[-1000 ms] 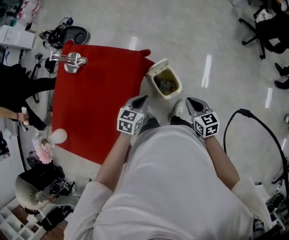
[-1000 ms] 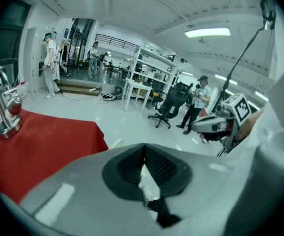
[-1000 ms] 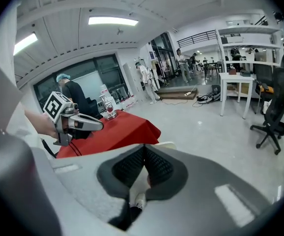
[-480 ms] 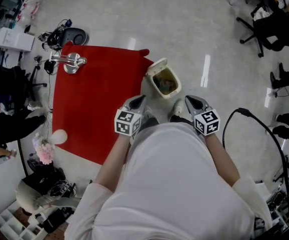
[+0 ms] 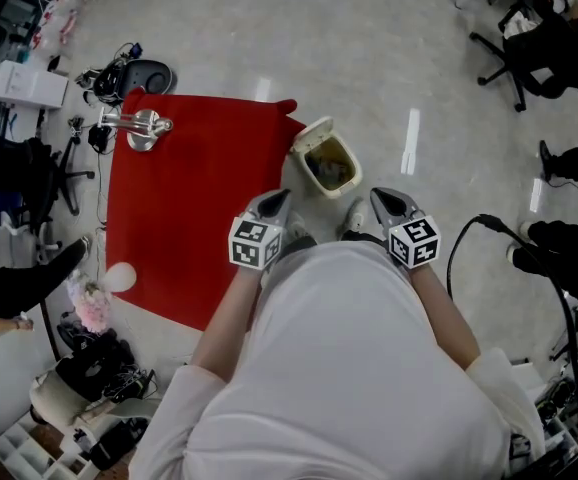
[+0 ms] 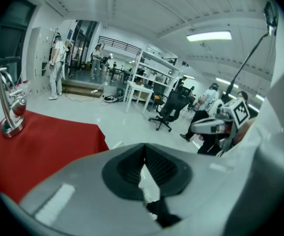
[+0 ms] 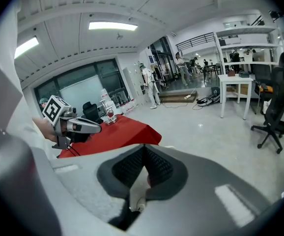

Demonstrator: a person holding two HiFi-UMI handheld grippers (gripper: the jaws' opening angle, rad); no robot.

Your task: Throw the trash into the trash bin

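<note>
The left tongs [image 5: 282, 198] and the right tongs [image 5: 380, 201] were both held close to the person's body, pointing out and down toward the floor. Each pair was pressed together with nothing between its pads. The trash bin [image 5: 306, 166] stood on the floor just beside the corner of the red surface [image 5: 189, 208], lid tipped open, between the two tongs and a little beyond them. Dark, crumpled trash [image 5: 331, 166] lay inside it.

The red surface carried a chrome tap-like stand [image 5: 139, 125] at its far corner and a white round thing [image 5: 119, 275] at its near edge; whether that round thing counted as trash could not be told.

The drop looked to be done already, and this was a rest between steps. If more was to go in, the next move called for opening one pair of tongs and reaching over the surface for the piece.
</note>
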